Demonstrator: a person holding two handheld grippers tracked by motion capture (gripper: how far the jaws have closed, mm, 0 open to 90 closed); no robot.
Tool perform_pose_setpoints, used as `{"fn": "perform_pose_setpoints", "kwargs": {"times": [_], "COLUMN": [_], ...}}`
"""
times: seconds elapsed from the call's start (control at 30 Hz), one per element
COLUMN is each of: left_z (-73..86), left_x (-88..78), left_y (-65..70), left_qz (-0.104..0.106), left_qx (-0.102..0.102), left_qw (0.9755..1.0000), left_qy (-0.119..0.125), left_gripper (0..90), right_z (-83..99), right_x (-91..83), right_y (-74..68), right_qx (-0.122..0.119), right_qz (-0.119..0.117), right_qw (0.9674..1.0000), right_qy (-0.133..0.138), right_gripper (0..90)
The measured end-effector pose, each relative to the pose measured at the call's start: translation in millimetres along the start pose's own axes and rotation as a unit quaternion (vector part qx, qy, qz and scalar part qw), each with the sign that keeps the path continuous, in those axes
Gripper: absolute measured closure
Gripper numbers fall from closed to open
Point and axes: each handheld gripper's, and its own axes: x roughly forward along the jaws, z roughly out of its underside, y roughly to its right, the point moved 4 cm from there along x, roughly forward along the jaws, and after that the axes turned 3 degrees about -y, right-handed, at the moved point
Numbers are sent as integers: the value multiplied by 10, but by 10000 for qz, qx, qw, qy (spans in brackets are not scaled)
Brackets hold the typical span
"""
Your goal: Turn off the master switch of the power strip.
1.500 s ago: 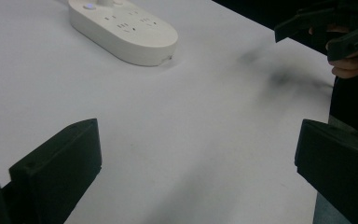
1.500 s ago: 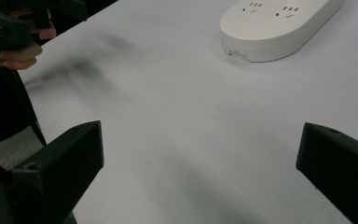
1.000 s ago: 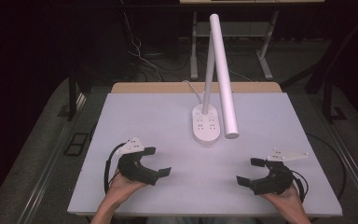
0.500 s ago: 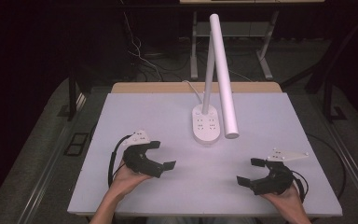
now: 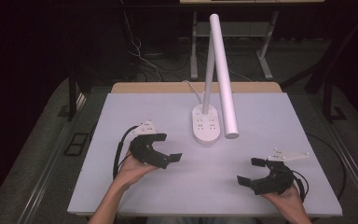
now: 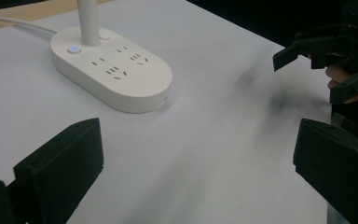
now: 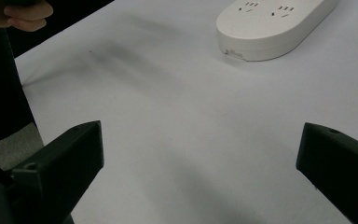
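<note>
A white desk lamp stands at the table's middle back; its oval base [image 5: 206, 125] carries several sockets, and its long tube head [image 5: 224, 79] slants down to the right. My left gripper [image 5: 170, 147] hovers open just left of the base, jaws wide apart with nothing between them. My right gripper [image 5: 248, 171] is open near the front right, also holding nothing. In the left gripper view the base [image 6: 116, 74] lies ahead of the left gripper [image 6: 198, 172], with a small blue light [image 6: 74, 48] beside the stem. In the right gripper view the base [image 7: 270, 23] sits far ahead.
The white table top [image 5: 121, 112] has a wooden strip [image 5: 168, 87] along its back edge. The lamp's cord [image 5: 191, 88] runs off the back. In the left gripper view the right gripper [image 6: 335, 51] shows at the upper right. Dark floor surrounds the table.
My left gripper has moved forward and to the right, closer to the lamp base. The right gripper has stayed in place.
</note>
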Motion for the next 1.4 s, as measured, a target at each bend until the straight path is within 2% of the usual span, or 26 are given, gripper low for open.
{"fn": "perform_pose_setpoints", "kwargs": {"times": [0.27,0.67,1.1,1.4], "left_z": [-92,-172,-366,-424], "left_x": [46,156,231,256], "left_y": [-35,-133,-236,-316], "left_qz": [36,92,76,34], "left_qx": [68,56,156,167], "left_qw": [10000,9999,9996,9995], "left_qy": [-39,-112,-207,-270], "left_gripper": [14,17,25,32], "right_z": [3,6,11,12], "right_x": [-6,-19,-15,-15], "right_y": [1,10,7,13], "right_qx": [-4,-11,18,-20], "right_qz": [6,16,28,33], "right_qw": [10000,10000,10000,10000], "right_qy": [2,4,-28,-6], "right_gripper": [0,0,0,0]}}
